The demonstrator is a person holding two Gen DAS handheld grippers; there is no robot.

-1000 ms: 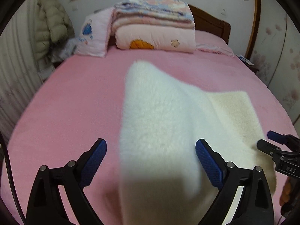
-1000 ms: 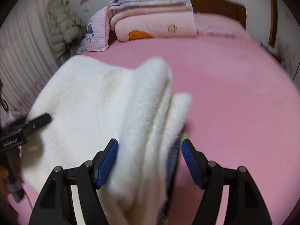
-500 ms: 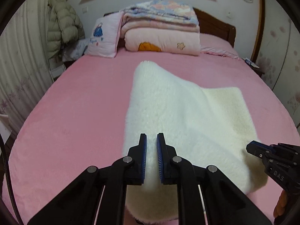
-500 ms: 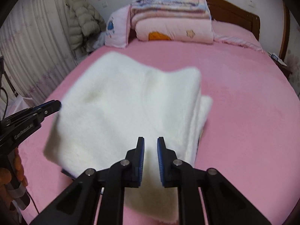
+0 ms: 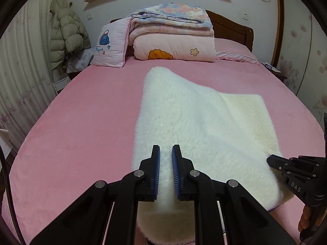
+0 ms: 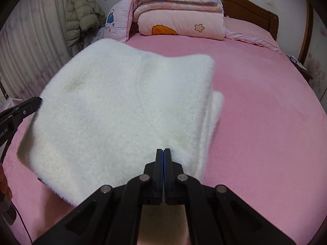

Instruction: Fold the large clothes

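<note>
Since the white fleece garment lies half-folded on the pink bed, its long axis running away from us toward the stacked quilts, we've got both near corners pinched. The left hand-held gripper looks clamped on thick fleece with a narrow gap between its fingers, and the right hand-held gripper is clenched tight on the near right edge. No containers here, so we'd guess the next fold goes forward.
</note>
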